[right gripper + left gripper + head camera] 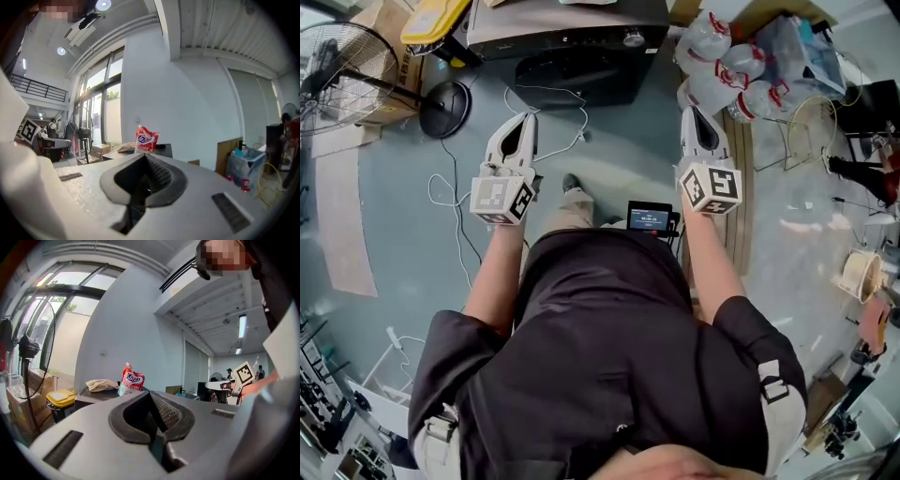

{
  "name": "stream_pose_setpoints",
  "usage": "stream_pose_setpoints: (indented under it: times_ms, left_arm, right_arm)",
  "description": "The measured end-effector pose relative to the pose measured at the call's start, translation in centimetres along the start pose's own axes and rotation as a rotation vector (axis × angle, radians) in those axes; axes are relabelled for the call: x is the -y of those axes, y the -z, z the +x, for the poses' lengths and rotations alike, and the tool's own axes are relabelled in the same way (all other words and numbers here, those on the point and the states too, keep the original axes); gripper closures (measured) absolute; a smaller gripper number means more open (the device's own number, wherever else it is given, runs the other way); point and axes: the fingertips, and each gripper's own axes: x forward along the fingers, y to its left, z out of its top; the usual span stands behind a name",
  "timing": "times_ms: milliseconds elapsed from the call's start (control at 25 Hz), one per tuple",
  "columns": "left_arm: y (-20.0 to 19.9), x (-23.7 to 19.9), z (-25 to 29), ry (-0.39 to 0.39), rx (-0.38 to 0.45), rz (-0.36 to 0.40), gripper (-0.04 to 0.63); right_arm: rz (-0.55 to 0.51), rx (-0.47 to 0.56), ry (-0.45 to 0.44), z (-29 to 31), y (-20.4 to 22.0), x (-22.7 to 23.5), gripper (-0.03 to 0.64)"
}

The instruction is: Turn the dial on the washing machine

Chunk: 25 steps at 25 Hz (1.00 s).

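We held left gripper (527,118) and right gripper (688,113) before the washing machine (562,28). Both jaws were pressed together, empty.

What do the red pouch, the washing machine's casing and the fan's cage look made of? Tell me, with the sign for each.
Red pouch: flexible plastic film, glossy; its printed skin crumples and bulges.
Washing machine casing: dark and smooth, painted metal or plastic; the look leaves that open.
Fan cage: probably thin metal wire, seen as fine see-through spokes.
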Motion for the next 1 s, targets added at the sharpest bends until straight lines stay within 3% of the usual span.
stream_pose_setpoints:
  times_ms: [400, 640, 1000]
  left_arm:
    - [2.5, 7.8, -10.6, -0.055, -0.059, -0.001, 0.600]
    - [3.8, 8.3, -16.3, -0.042, -0.077, -0.007, 0.600]
    - [4.5, 9.1, -24.9, 0.046, -0.020, -0.068, 0.600]
  right_arm:
    - [0.044, 0.027, -0.082, -11.7, 2.0, -2.5, 0.614]
    - [0.089, -0.021, -0.068, -16.1, 4.9, -5.6, 0.614]
    - [0.084, -0.024, -0.030, -23.2, 6.3, -13.9, 0.614]
